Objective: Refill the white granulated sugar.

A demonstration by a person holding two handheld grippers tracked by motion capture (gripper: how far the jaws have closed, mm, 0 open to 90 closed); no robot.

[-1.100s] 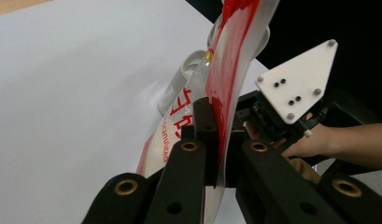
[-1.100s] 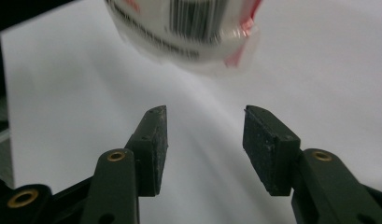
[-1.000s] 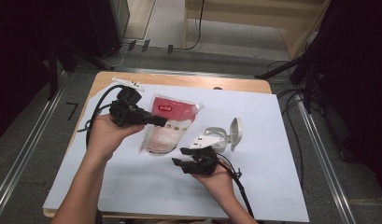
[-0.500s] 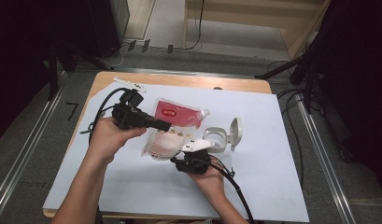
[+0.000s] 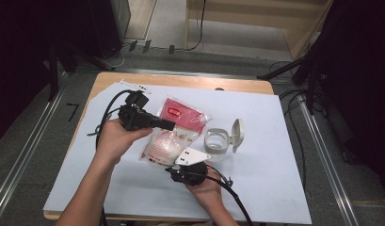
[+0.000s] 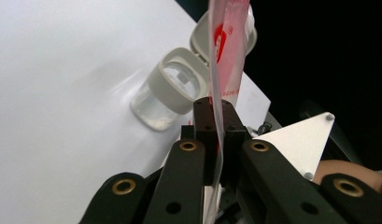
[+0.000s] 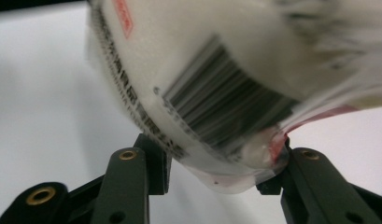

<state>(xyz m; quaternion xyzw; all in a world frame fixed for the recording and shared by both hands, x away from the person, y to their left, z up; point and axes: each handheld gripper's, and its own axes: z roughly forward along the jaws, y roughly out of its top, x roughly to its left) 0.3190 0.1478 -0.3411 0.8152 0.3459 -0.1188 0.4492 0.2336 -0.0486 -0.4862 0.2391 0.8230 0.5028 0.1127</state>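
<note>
At table centre, the red-and-clear food pouch (image 5: 173,134) is held tilted above the white table sheet (image 5: 275,188), its red top edge toward 12 o'clock. From 9 o'clock, the left gripper (image 5: 169,125) reaches in with its jaws pressed together on the pouch's thin side seam (image 6: 220,140). From 6 o'clock, the right gripper (image 5: 177,162) meets the pouch's lower end; its jaws have just been closing, with the barcode corner (image 7: 235,163) between them, the right jaw touching the film and the left jaw just beside it. At 3 o'clock from the pouch, well clear of both grippers, a clear jar (image 5: 215,142) stands on the sheet with its hinged lid (image 5: 237,134) open.
</note>
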